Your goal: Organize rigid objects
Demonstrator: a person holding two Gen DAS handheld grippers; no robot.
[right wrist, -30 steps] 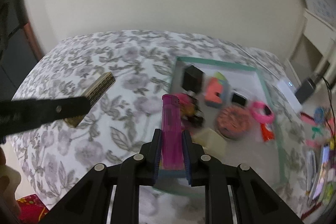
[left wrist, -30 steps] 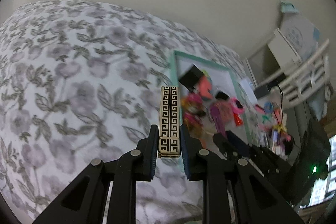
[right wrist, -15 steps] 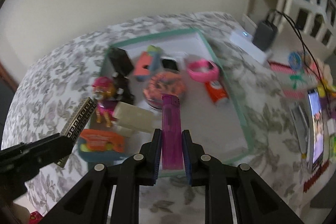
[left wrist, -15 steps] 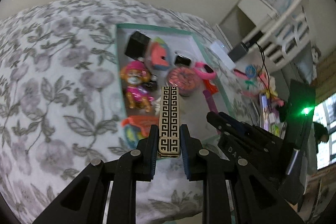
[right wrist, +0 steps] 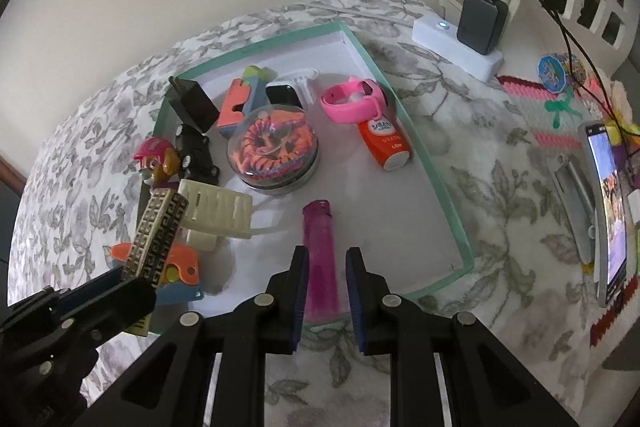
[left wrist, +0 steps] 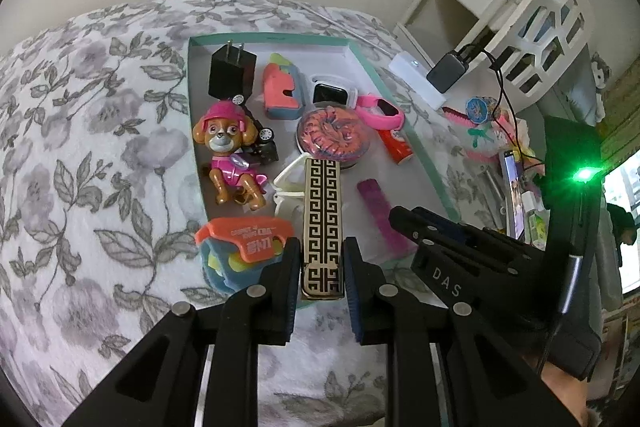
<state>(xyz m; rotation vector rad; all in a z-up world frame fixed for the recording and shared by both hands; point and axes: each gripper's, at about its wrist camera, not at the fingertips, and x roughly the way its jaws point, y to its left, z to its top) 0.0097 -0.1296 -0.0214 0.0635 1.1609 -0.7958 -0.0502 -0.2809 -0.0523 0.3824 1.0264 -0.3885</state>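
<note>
My left gripper (left wrist: 322, 263) is shut on a gold and black key-pattern lighter (left wrist: 323, 223), held over the near edge of the teal-rimmed tray (left wrist: 400, 115). The patterned lighter also shows in the right wrist view (right wrist: 158, 239). My right gripper (right wrist: 326, 275) has its jaws slightly parted around a magenta lighter (right wrist: 319, 259) that slants into the tray (right wrist: 440, 187); the pads look barely off it. The magenta lighter also shows in the left wrist view (left wrist: 380, 211).
The tray holds a pup toy (left wrist: 230, 151), a black charger (left wrist: 232, 73), a round domed case (right wrist: 274, 151), a pink watch (right wrist: 354, 101), an orange tube (right wrist: 386, 145), a cream clip (right wrist: 216, 213) and an orange-blue toy (left wrist: 240, 251). A power strip (right wrist: 456, 43) and phone (right wrist: 606, 203) lie right.
Both grippers moved forward and down over the tray. The right jaws have opened a little around the magenta lighter. The left still grips the patterned lighter.
</note>
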